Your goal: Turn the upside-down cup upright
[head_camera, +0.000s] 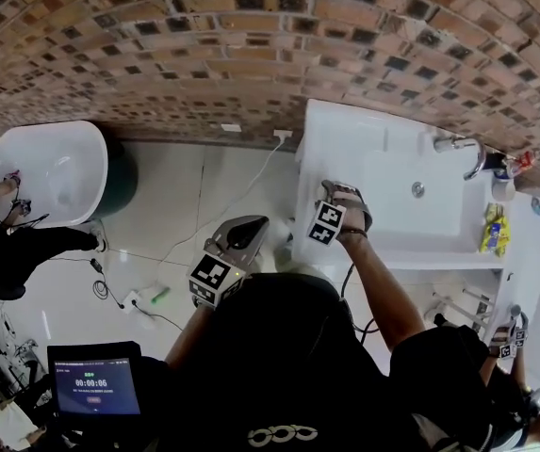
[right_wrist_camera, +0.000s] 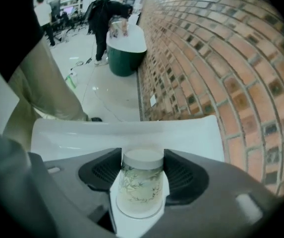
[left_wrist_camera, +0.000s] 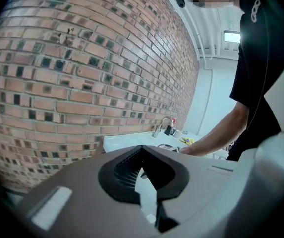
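Observation:
The cup (right_wrist_camera: 141, 187) is pale with a leafy print. It stands upside down on the white counter (right_wrist_camera: 82, 135), its flat base up and its wide rim down. My right gripper (right_wrist_camera: 142, 157) points steeply down over it, its black pads (right_wrist_camera: 181, 175) against both sides of the cup. In the head view the right gripper (head_camera: 345, 196) sits at the counter's (head_camera: 364, 139) left end and hides the cup. My left gripper (head_camera: 249, 226) hangs off the counter over the floor. Its fingertips (left_wrist_camera: 142, 148) meet with nothing between them.
A basin (head_camera: 420, 191) with a faucet (head_camera: 463, 149) lies right of the cup, and a yellow item (head_camera: 493, 229) beyond it. The brick wall (head_camera: 251, 45) runs behind the counter. A white tub (head_camera: 53, 168) stands far left, and a tablet (head_camera: 95, 384) at lower left.

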